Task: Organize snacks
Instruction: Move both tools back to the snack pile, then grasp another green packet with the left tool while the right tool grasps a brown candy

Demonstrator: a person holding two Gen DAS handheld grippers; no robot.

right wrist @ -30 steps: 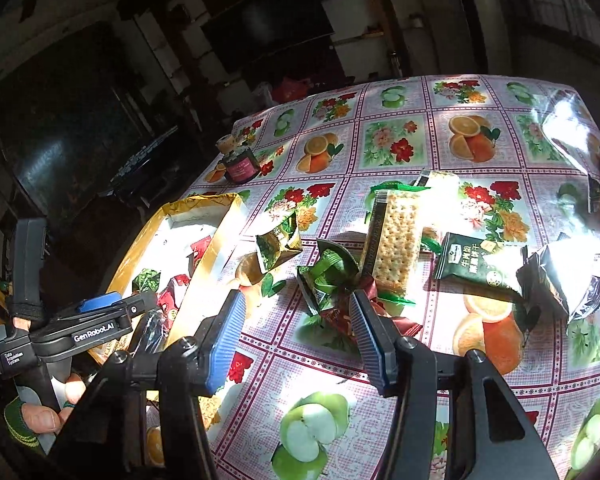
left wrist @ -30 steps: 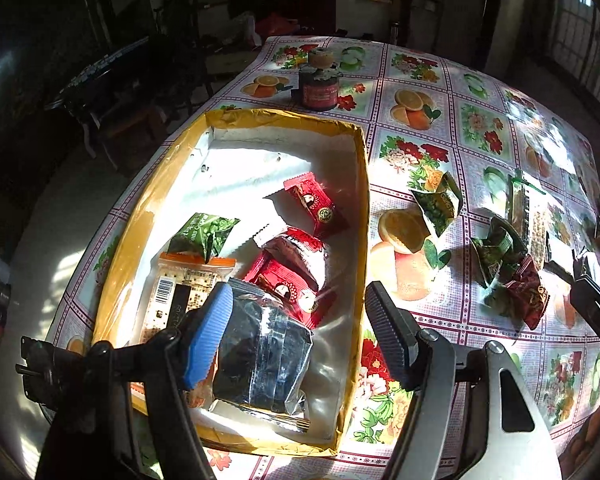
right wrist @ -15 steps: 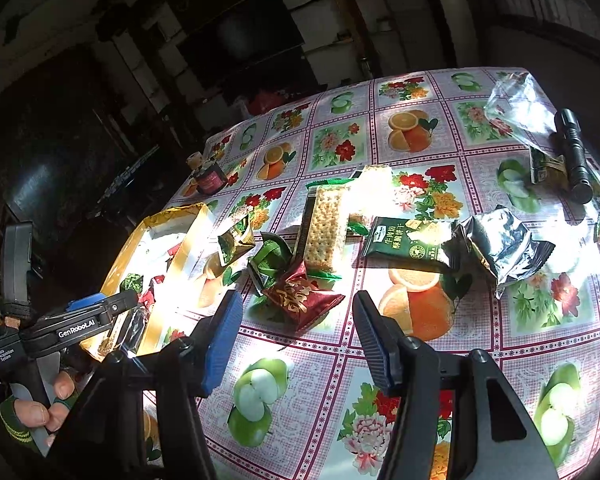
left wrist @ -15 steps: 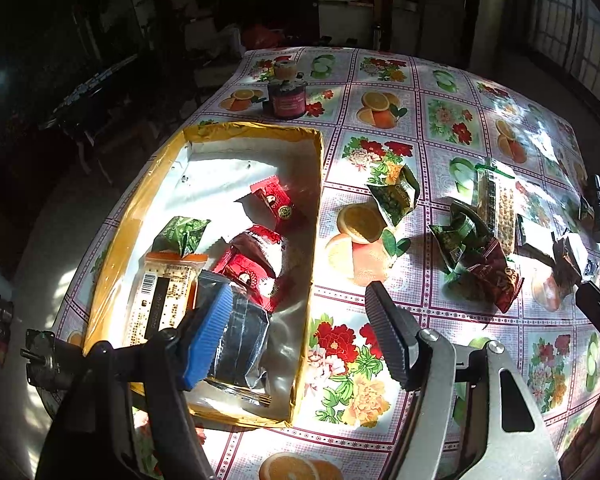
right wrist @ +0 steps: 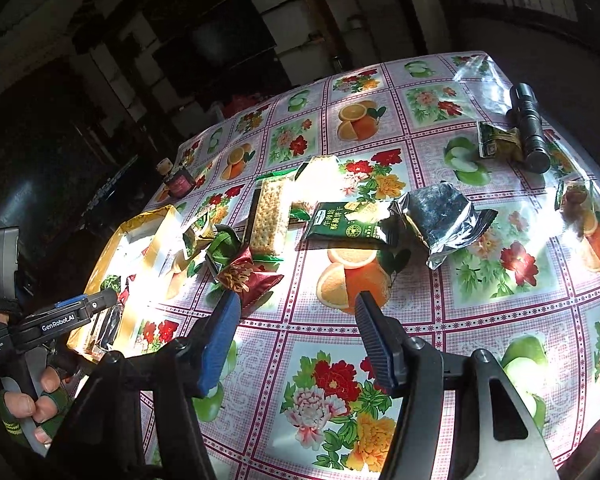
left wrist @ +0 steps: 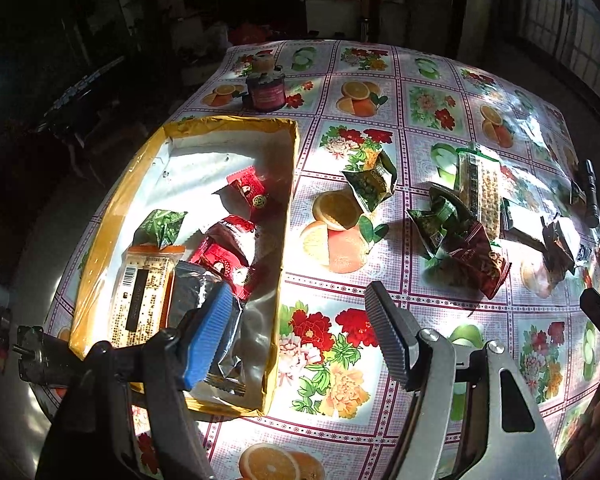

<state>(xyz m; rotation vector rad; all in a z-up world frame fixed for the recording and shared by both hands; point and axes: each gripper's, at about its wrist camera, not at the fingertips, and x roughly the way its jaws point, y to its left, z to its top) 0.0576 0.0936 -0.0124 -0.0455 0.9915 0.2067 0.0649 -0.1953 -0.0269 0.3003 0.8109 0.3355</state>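
Your yellow box at the left of the counter already holds part of the snacks: three red sweet packets, a small green packet, an orange-edged biscuit pack and a dark foil pack lying flat on its white floor. By my reading, roughly half the job is done.

The rest lies loose to the right of the box: a green-and-gold packet just beside its wall, then a small heap of a green wrapper and a dark red pouch, with a cracker sleeve leaning on it. Further out are a green flat packet, a silver foil pack and another green packet against a black torch.

Your left gripper hovers over the box's near corner, fingers spread and empty. Your right gripper has just been opening; its fingers stand apart with nothing between them, near the dark red pouch.
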